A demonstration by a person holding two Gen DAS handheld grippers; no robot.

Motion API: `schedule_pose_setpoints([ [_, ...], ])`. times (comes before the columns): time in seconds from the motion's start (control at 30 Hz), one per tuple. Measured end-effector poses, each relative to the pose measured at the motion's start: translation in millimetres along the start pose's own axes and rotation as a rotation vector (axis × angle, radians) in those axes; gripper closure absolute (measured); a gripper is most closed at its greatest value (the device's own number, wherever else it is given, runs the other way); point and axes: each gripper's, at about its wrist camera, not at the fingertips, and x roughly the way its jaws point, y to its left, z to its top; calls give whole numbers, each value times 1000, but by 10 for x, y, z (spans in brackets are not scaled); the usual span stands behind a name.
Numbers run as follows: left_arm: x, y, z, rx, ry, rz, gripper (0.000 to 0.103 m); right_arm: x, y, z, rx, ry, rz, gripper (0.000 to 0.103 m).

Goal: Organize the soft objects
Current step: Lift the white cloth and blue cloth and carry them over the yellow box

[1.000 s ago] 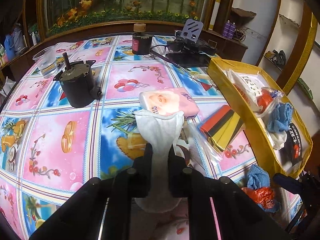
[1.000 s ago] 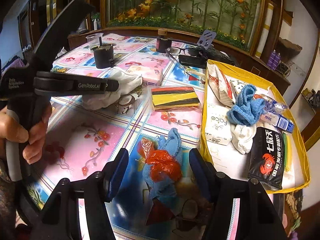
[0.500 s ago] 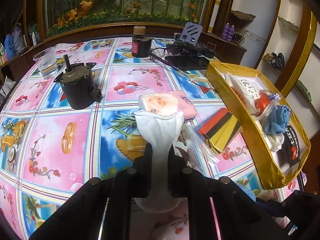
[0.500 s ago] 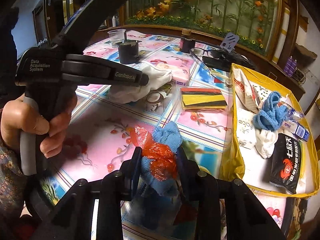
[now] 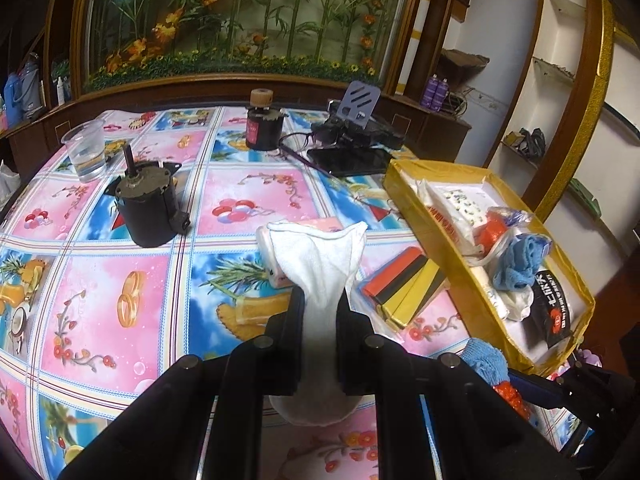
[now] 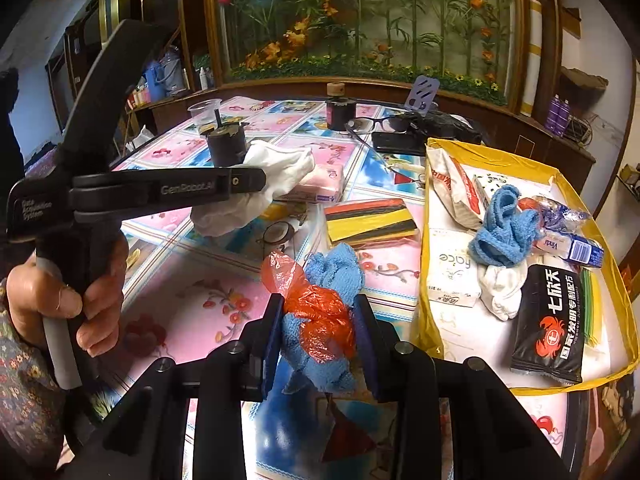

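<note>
Glossy plastic cloth over the surface (image 5: pixel 120 304), printed in pink and blue squares with flowers, rings and fruit. Low centre of the left wrist view: left claw (image 5: pixel 320 312) clamped tight on a soft white sock (image 5: pixel 320 264), the ribbed cuff fanning out wide above the pinched middle, the toe bulging below. Just behind the sock, a pink tissue pack (image 5: pixel 320 224), mostly hidden. Low centre of the right wrist view: right claw (image 6: pixel 318 312), jaws just drawn in partway, pressing both sides of a fluffy blue towel (image 6: pixel 320 356) bunched together with a crinkly orange plastic bag (image 6: pixel 316 312). At the left edge of that view, a hand (image 6: pixel 64 300) wrapped round the left handle. Right side of both views: shallow yellow tray (image 6: pixel 428 332) with thin creased walls, holding a second blue terry cloth (image 6: pixel 504 228), a crumpled white sock (image 6: pixel 500 288), white tissue packs, a black glossy packet with a red crab mark (image 6: pixel 552 320) and a small blue-and-white pack. Between tray and white sock, a flat striped bundle (image 6: pixel 372 220) in orange, black and yellow. Upper left of the left wrist view: squat black metal cylinder (image 5: pixel 148 208) and a clear plastic cup (image 5: pixel 86 152).
</note>
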Motion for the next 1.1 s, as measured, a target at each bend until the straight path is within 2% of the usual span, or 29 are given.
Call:
schedule_pose_setpoints([
  [0.17,-91,-47,6,19,-62,40,91,-30,-65,35,28,-19,-3,66],
  [0.47,-129,-57,8,34,-92,80,91,-43,-115,64,49,-31,-16,66],
  [1.1,-215,-148,-10,69,-137,45,91,-112,-167,110,38,-50,-92,66],
])
